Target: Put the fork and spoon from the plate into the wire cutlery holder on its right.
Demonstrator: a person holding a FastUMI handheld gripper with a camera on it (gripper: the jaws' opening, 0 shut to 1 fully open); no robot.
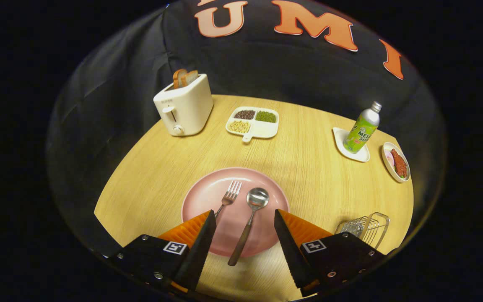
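A round wooden worktop [308, 167] fills the scene, seen from a camera riding on the claw [245, 230], whose two fingers stand wide apart and grip nothing.

Just ahead of the fingers, and partly between them, lies a pink plate [208, 193]. On it rest the two things to be moved. The spoon [247, 224] sits almost midway between the fingers, its long axis running nearly straight away from the claw: the wooden handle points back toward the claw and overhangs the plate's near rim, and the bowl lies farther off. The fork [229, 196] lies just left of the spoon and roughly parallel to it, tines away. Its handle passes behind the left finger, so its near end is hidden.

The wire cutlery holder [369, 226] stands on the worktop to the right of the plate, just beyond the right finger.

Judging from this layout, the spoon is the nearer, better-centred pick. Its handle runs along the fingers' line, so the claw can descend and close across it.

Farther back stand a white toaster [185, 109] with bread [185, 77] in it, a divided dish of beans [253, 121], a green bottle [363, 128] on a white coaster [342, 140], and a small dish of food [396, 161].
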